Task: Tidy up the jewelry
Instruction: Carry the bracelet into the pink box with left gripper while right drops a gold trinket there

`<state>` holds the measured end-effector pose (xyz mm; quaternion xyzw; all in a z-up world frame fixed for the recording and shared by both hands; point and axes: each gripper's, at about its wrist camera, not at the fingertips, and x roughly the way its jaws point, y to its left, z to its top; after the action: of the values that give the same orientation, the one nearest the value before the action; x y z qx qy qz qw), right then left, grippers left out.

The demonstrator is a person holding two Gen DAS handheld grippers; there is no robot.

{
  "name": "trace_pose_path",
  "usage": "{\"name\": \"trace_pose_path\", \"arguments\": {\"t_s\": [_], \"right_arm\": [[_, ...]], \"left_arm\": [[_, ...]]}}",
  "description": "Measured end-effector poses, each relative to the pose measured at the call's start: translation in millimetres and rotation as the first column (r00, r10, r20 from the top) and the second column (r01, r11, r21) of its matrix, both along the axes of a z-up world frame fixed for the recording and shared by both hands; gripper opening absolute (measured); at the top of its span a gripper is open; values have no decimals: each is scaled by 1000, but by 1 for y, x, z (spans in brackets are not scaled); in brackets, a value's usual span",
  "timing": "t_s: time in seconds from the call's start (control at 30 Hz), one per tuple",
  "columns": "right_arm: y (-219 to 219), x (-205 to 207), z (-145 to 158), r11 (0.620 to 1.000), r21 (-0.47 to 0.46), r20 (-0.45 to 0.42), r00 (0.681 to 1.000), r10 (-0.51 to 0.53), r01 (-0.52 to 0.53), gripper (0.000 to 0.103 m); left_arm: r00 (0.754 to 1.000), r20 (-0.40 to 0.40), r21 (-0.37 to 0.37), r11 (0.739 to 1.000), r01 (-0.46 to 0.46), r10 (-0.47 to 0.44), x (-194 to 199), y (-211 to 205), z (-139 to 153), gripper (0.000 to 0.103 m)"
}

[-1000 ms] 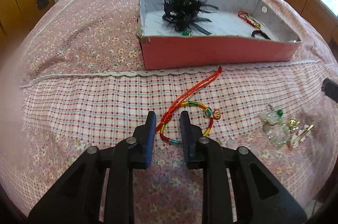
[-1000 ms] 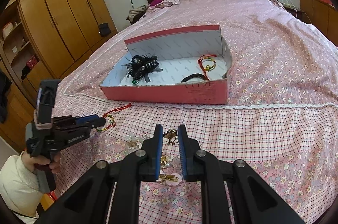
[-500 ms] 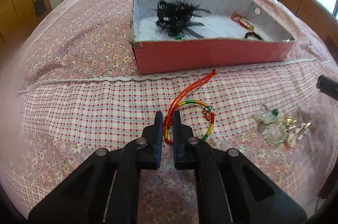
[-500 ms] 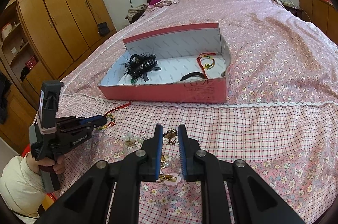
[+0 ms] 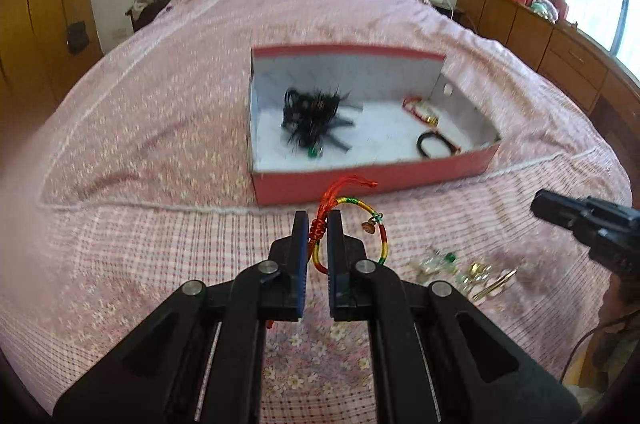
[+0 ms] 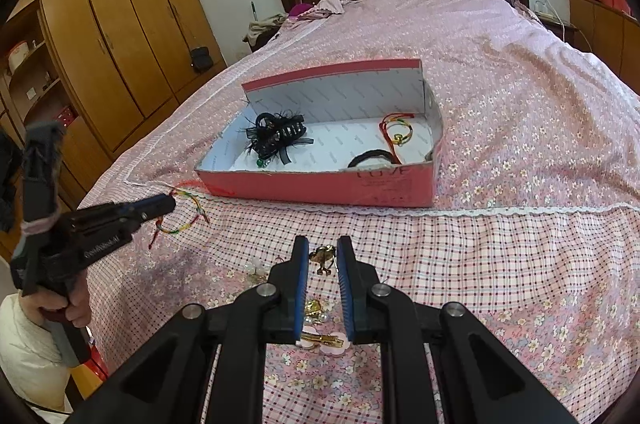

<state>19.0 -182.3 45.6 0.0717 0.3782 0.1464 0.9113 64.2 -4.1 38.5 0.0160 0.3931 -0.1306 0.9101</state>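
While the bed (image 6: pixel 520 95) in its pink floral cover carried the open red box (image 5: pixel 372 179) with a black hair clip (image 5: pixel 310 119), a black hair tie (image 5: pixel 436 145) and a red cord bracelet (image 5: pixel 420 107) inside, the left claw (image 5: pixel 318 224) was clamped on the knot of the rainbow bracelet (image 5: pixel 360 220), lifted just in front of the box. The right claw (image 6: pixel 323 252) hovered with a narrow gap, gripping nothing, over the loose trinkets (image 6: pixel 320 308) on the checked part of the cover.

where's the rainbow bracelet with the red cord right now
In the left wrist view the rainbow bracelet is pinched in the left claw, lifted just in front of the red box.
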Motion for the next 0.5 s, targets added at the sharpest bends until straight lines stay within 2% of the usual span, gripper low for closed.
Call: {"name": "trace_pose_path", "arguments": {"t_s": [0.3,0.5], "right_arm": [[3,12,15,1000,-17,32,999,11,-11,16],[3,29,24,999,-32,51,999,13,-11,16]], "left_arm": [[998,68,6,1000,9,-9,22,-9,25,0],[997,79,7,1000,-7,6,43,-13,27,0]]}}
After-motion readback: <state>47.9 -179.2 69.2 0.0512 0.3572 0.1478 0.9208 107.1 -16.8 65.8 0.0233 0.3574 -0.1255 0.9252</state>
